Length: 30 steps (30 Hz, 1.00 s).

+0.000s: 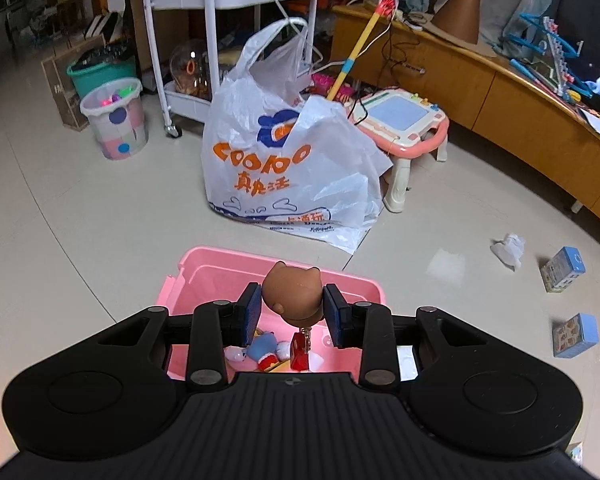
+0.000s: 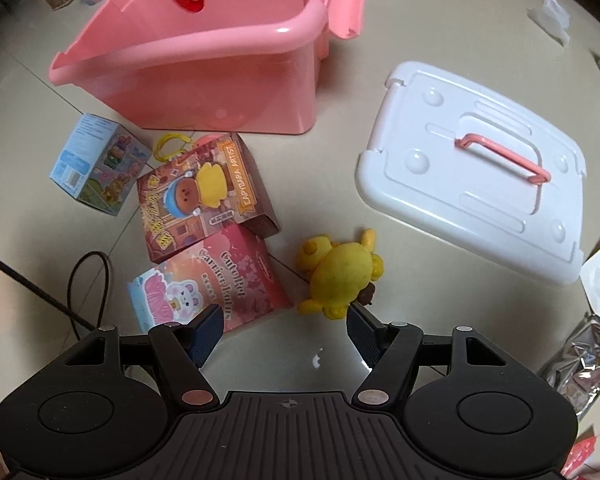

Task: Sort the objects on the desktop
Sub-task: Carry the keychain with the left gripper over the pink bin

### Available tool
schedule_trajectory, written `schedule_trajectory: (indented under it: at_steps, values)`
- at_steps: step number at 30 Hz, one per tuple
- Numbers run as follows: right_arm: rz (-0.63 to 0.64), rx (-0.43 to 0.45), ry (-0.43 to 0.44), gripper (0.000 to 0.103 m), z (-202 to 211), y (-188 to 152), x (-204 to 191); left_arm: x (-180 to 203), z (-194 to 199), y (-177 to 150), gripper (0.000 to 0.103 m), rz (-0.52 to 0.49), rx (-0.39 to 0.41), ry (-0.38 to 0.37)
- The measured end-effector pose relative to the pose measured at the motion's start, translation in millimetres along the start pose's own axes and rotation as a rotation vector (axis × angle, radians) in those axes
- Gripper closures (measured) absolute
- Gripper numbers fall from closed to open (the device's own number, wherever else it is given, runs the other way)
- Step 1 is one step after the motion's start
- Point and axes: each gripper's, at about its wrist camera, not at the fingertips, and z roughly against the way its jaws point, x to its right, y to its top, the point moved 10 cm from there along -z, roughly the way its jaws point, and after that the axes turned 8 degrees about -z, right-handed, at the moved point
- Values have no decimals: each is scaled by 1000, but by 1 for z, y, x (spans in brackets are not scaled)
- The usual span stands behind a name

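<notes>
My left gripper (image 1: 292,314) is shut on a brown bear-head toy (image 1: 293,294) with a red charm (image 1: 300,350) hanging under it. It holds the toy above the open pink bin (image 1: 204,270), where a blue plush toy (image 1: 262,350) lies. My right gripper (image 2: 286,336) is open and empty, low over the floor. A yellow plush toy (image 2: 342,272) lies just ahead of its right finger. The pink bin (image 2: 204,54) stands farther ahead in the right wrist view. Its white lid (image 2: 476,168) lies flat to the right.
Three toy boxes lie left of the yellow toy: a pink one (image 2: 216,284), a brown one (image 2: 204,196) and a blue one (image 2: 98,162). A foil wrapper (image 2: 584,364) lies at right. A white shopping bag (image 1: 292,152), a pink drawing table (image 1: 400,120), two blue boxes (image 1: 574,334) and crumpled paper (image 1: 508,248) sit beyond.
</notes>
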Motion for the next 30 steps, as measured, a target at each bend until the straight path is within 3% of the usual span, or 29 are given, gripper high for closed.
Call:
schedule_trajectory:
  at_steps: [6,18,30]
  values:
    - [-25,-4,-4,38,-8,4,2,3,-33,2,68,-24,-45,11]
    - [-33,-32,-16,37,-27,5,-2,24,-86,-3,68,-42,-80,-43]
    - [-79,-39,-44,37,-38,9,15,17,-135,-26,68,-90,-167,-6]
